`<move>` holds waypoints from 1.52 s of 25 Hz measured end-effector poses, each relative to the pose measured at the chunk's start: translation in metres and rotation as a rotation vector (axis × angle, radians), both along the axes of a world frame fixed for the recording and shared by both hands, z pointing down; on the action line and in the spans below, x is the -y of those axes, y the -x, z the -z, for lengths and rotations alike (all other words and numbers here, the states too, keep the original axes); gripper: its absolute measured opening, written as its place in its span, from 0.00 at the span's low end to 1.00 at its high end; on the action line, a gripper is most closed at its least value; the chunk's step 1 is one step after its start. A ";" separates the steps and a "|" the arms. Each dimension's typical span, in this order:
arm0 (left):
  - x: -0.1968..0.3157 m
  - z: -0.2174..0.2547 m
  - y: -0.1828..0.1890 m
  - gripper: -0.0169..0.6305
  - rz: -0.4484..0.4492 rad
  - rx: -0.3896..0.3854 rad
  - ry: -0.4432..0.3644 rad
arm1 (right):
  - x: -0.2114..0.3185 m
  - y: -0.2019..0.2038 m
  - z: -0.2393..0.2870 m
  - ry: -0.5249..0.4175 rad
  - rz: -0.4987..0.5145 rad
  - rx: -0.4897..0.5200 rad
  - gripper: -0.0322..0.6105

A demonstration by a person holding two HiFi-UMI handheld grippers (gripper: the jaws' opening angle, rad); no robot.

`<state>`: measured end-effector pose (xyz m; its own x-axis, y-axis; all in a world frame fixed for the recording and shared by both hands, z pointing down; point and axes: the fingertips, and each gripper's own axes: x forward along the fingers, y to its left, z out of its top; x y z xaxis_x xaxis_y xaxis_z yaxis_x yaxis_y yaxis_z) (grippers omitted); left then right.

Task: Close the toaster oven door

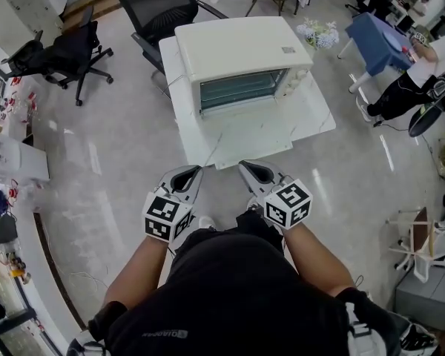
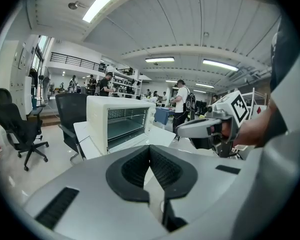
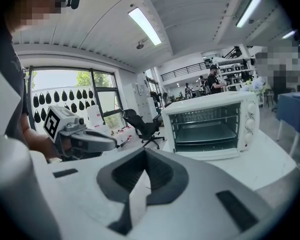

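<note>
A white toaster oven (image 1: 241,54) stands on a white table (image 1: 311,117) ahead of me. Its door (image 3: 224,154) hangs folded down at the front, so the racks inside (image 3: 205,126) show. Both grippers are held close to my body, short of the table's near edge and apart from the oven. My left gripper (image 1: 198,170) is shut with nothing between its pads (image 2: 140,166). My right gripper (image 1: 243,165) is also shut and empty, its pads (image 3: 157,171) meeting. The oven (image 2: 117,121) stands far beyond the left jaws too.
A black office chair (image 1: 163,6) stands behind the table and another (image 1: 67,50) at the far left. A blue table (image 1: 378,39) and a seated person (image 1: 419,76) are at the right. A white counter (image 1: 15,162) runs along the left.
</note>
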<state>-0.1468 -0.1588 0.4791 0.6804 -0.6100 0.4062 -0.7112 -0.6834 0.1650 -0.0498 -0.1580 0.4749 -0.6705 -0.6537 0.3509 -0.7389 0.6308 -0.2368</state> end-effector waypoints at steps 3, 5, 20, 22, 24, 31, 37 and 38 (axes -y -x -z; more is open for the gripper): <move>0.004 -0.001 -0.001 0.03 0.023 -0.006 -0.001 | 0.007 -0.002 0.004 -0.024 0.003 0.001 0.05; 0.006 -0.001 -0.005 0.03 0.029 -0.012 0.004 | 0.011 -0.005 0.006 -0.033 0.007 -0.003 0.05; 0.015 0.002 -0.005 0.03 0.034 -0.002 -0.010 | 0.025 -0.003 0.018 -0.125 0.015 -0.051 0.06; 0.015 0.001 -0.004 0.03 0.034 0.001 -0.009 | 0.025 -0.003 0.018 -0.116 0.010 -0.031 0.07; 0.014 0.001 -0.003 0.03 0.033 0.001 -0.008 | 0.026 -0.005 0.019 -0.107 -0.003 -0.014 0.08; 0.011 -0.002 -0.005 0.03 0.025 -0.004 -0.004 | 0.028 -0.011 0.022 -0.095 -0.036 0.040 0.12; 0.008 0.003 -0.008 0.03 0.010 -0.005 -0.013 | 0.024 -0.011 0.029 -0.105 -0.032 0.054 0.16; 0.008 0.003 -0.009 0.03 0.009 -0.005 -0.014 | 0.024 -0.011 0.030 -0.106 -0.032 0.058 0.17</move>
<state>-0.1380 -0.1666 0.4764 0.6772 -0.6214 0.3940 -0.7162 -0.6795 0.1594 -0.0384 -0.1816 0.4450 -0.6654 -0.7067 0.2405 -0.7465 0.6304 -0.2129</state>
